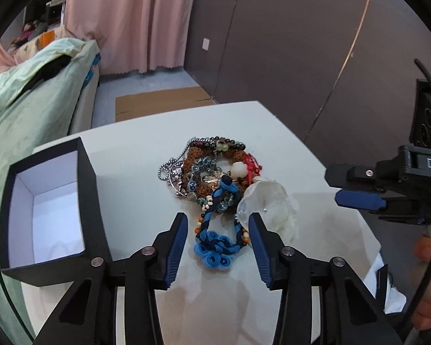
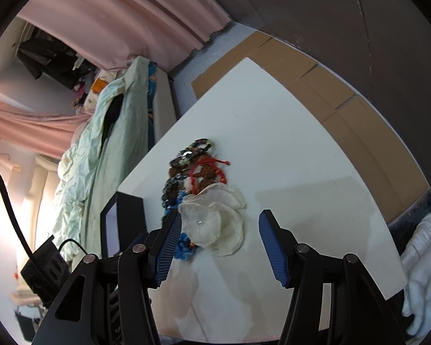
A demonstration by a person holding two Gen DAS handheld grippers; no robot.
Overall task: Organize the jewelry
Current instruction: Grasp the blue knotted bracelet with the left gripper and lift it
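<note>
Barely begun: nothing is sorted yet.
Centre frame, the jewelry pile (image 1: 212, 178) lies tangled on the white table (image 1: 135, 172); the black box (image 1: 47, 201) at left looks empty. Left gripper (image 1: 217, 247) and right gripper (image 2: 219, 244) both gape wide, holding nothing.

- I can read only the white letters "DAS", cut off at the frame edge, on the black body of the right gripper (image 1: 359, 201) in my left wrist view.
- I find nothing legible elsewhere.
</note>
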